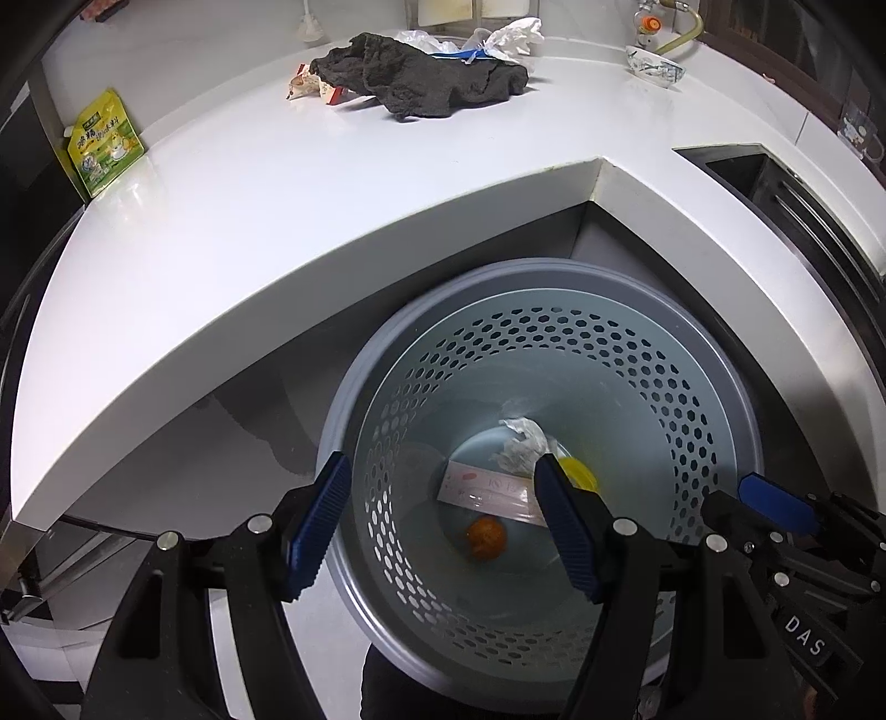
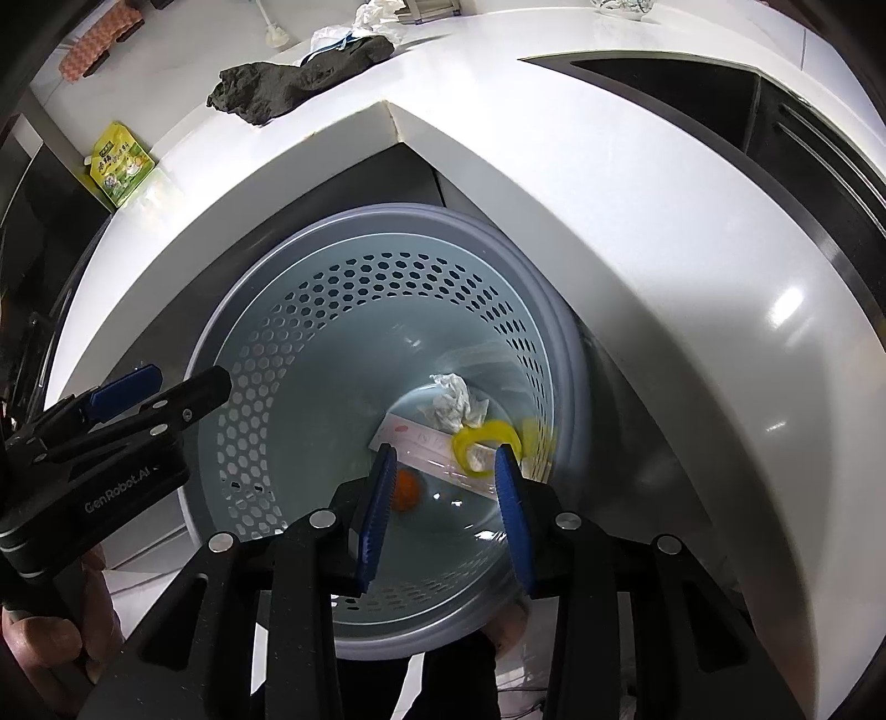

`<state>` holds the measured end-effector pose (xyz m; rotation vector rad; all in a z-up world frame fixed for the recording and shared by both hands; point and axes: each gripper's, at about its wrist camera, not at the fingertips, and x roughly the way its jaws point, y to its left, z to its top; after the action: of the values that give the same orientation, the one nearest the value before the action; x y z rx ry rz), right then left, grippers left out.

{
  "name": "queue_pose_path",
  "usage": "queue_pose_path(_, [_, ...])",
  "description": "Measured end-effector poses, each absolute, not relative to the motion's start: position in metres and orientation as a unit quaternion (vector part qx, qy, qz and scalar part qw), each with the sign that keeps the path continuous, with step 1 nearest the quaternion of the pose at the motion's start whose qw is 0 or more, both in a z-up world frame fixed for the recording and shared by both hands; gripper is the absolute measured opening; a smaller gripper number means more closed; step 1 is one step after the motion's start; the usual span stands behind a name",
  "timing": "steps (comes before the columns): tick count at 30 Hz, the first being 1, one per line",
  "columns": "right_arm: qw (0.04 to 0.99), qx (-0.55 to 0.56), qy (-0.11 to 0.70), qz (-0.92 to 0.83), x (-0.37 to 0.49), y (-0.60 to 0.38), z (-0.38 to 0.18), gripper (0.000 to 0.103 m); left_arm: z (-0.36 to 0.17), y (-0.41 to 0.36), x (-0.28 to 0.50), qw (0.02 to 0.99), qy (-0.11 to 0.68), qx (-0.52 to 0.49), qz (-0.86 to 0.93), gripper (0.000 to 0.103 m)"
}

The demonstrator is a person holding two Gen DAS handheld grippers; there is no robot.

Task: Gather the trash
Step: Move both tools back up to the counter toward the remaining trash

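Left wrist view looks down into a perforated pale-blue waste basket (image 1: 554, 354) standing on the floor in the inner corner of a white bench (image 1: 332, 183), and the collected trash is seen at its bottom: a crumpled white tissue (image 1: 520, 451), a flat pinkish wrapper (image 1: 487, 490), a small orange fruit or ball (image 1: 486, 538) and a yellow ring-shaped piece (image 1: 578, 473), which is blurred in the right wrist view and may still be falling or settling. Above the basket the left gripper (image 1: 443, 523) is held with its blue pads spread wide and nothing between them, while the right gripper (image 2: 446, 515) is parted only moderately, likewise empty; neither is touching the basket or its contents. The step in hand is judged to be a drop into the basket, just completed. More trash remains on the bench: a green and yellow drink sachet (image 1: 105, 144) at the left edge, a red and white wrapper (image 1: 318, 88) partly tucked under a dark grey cloth (image 1: 426, 83), and crumpled white plastic (image 1: 498, 36) behind it. For the next move, both grippers would need to be lifted clear of the basket rim and one carried, jaws kept released, to a remaining piece; the sachet, lying apart, looks the easiest to be grasped.
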<state>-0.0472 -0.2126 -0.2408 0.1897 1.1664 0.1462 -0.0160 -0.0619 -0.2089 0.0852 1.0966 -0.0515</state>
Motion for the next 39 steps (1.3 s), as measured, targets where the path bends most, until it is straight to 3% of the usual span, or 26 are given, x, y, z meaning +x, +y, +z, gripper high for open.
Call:
queue_pose_path(12, [0.847,0.096,0.517,0.078,-0.045,-0.215,-0.19,0.036,-0.158,-0.04,-0.006,0.869,0.494,0.029,-0.021,0.075])
queue_pose_path(17, [0.867,0.086,0.485,0.069,-0.026,-0.21,-0.159,0.041,-0.124,-0.023,0.014,0.886,0.462,0.019,-0.01,0.078])
queue_pose_path(26, [0.897,0.081,0.431,0.052,0.037,-0.196,-0.113,0.047,-0.066,0.017,0.071,0.912,0.41,-0.002,0.0,0.089])
queue_pose_path(39, [0.911,0.094,0.4,0.024,0.154,-0.168,-0.101,0.052,-0.05,0.071,0.187,0.922,0.386,-0.017,0.017,0.09])
